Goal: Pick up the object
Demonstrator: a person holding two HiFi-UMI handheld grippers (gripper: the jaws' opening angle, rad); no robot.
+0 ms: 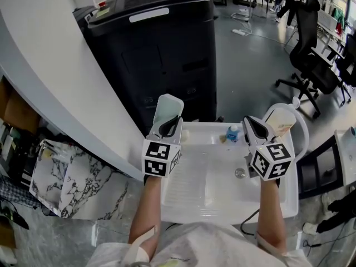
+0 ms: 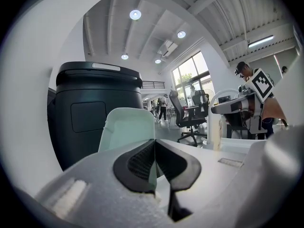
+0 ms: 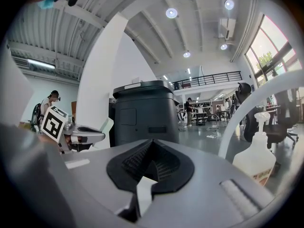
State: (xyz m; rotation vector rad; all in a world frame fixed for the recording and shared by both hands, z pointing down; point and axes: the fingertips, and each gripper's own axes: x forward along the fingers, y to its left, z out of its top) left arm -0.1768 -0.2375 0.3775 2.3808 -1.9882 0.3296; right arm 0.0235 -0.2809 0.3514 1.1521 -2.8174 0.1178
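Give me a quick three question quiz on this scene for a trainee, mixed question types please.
1. True or false: the left gripper is shut on the pale green piece.
2. What is between the jaws of the right gripper? A) a spray bottle B) nothing C) a blue-capped bottle
3. Fill in: in the head view, both grippers hang over a white ____, with the black machine behind it.
Key: 1 true; 2 B; 3 sink.
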